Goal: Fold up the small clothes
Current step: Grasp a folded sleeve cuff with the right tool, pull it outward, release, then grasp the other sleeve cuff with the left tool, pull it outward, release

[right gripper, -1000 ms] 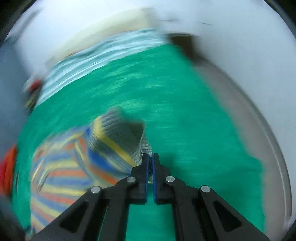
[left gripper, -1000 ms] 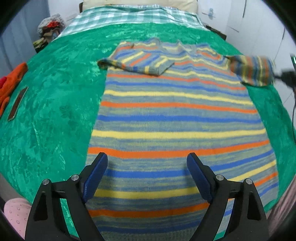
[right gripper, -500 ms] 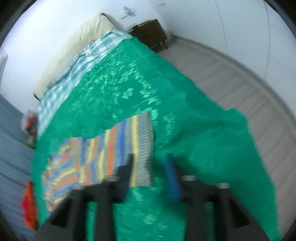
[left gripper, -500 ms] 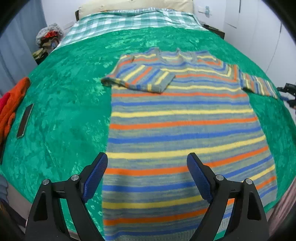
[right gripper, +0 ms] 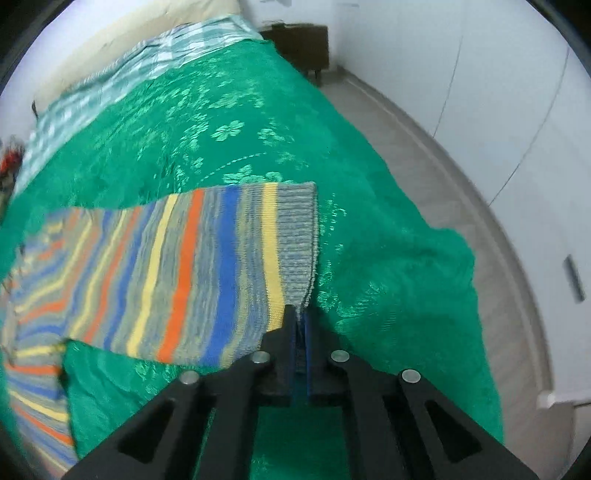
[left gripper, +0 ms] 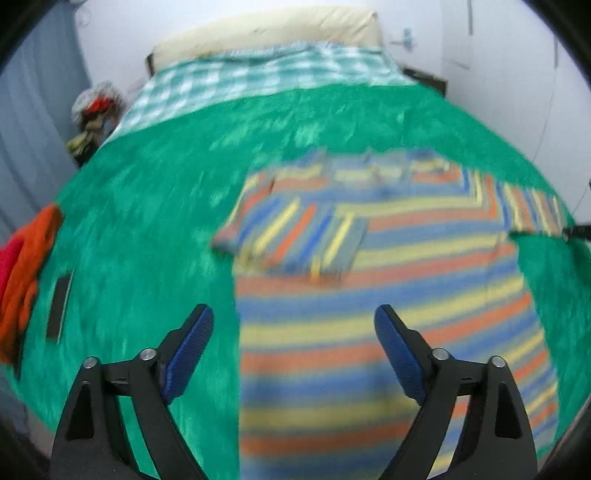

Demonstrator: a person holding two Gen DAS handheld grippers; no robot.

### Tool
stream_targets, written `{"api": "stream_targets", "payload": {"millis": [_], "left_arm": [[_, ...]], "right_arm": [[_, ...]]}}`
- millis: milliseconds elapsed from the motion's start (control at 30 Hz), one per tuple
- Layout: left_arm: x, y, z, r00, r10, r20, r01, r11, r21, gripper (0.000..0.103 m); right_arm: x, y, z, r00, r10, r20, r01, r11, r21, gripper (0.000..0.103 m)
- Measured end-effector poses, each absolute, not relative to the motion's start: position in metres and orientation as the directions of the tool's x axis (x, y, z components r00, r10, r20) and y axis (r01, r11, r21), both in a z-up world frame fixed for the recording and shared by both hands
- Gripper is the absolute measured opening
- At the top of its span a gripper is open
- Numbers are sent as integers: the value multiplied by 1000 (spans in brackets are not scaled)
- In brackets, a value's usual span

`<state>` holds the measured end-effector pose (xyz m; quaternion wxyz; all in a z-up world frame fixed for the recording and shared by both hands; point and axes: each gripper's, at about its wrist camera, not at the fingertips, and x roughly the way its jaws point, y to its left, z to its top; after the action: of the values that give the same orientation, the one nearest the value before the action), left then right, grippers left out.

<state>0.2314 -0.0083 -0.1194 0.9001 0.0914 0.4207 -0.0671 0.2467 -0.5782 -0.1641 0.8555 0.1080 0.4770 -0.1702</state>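
Observation:
A striped sweater in blue, yellow, orange and grey lies flat on the green bedspread. Its left sleeve is folded across the chest. Its right sleeve is stretched out sideways. My right gripper is shut on the grey cuff of that sleeve at its near corner. It shows small at the right edge of the left wrist view. My left gripper is open and empty, held above the sweater's lower left part.
Orange and red clothes and a dark flat object lie at the bed's left side. A checked sheet and pillow are at the head. The bed's right edge drops to the floor, with a dark nightstand beyond.
The right gripper let go of the sleeve, then shut again on the cuff's near corner with the sleeve pulled out flat. The left gripper has drifted left and back, still open.

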Motion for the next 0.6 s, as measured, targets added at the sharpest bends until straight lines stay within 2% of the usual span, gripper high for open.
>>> {"api": "stream_targets", "payload": {"millis": [67,167,233,267,300,333,367,467,533,600], "left_arm": [[261,-22,-125,639,-45,-768,233,963,137,93],[303,-51,-161,561,-49,-826,346,921,180,92],[320,-70,-197,496,2,-868,419,875,241,91],[327,-74,-213,465,30,-885,437,862,258,75],[334,-69,-223,424,15,-906,441,870,220,51],[340,-58,-221,400,-38,-916,407,903,140,36],[344,-44,-215,402,-59,-914,350,932,94,5],[350,29,-172,490,-151,-859,138,986,-95,4],[349,94,-149,561,-112,-820,-27,988,-154,4],[349,161,-143,582,14,-813,-210,968,-134,4]], "right_arm": [[238,-569,-156,493,-225,-840,412,911,-3,58],[212,-557,-139,557,-206,-805,391,920,35,61],[188,-537,-130,590,-159,-792,349,934,73,61],[181,-531,-129,597,-147,-789,338,937,82,61],[173,-520,-127,607,-126,-785,318,944,94,61],[158,-507,-127,619,-102,-778,291,951,106,61],[147,-500,-126,628,-89,-773,273,955,112,61],[111,-465,-126,661,-58,-749,206,973,107,61],[92,-451,-129,673,-47,-738,183,977,106,61],[79,-437,-134,680,-44,-732,177,978,106,61]]}}
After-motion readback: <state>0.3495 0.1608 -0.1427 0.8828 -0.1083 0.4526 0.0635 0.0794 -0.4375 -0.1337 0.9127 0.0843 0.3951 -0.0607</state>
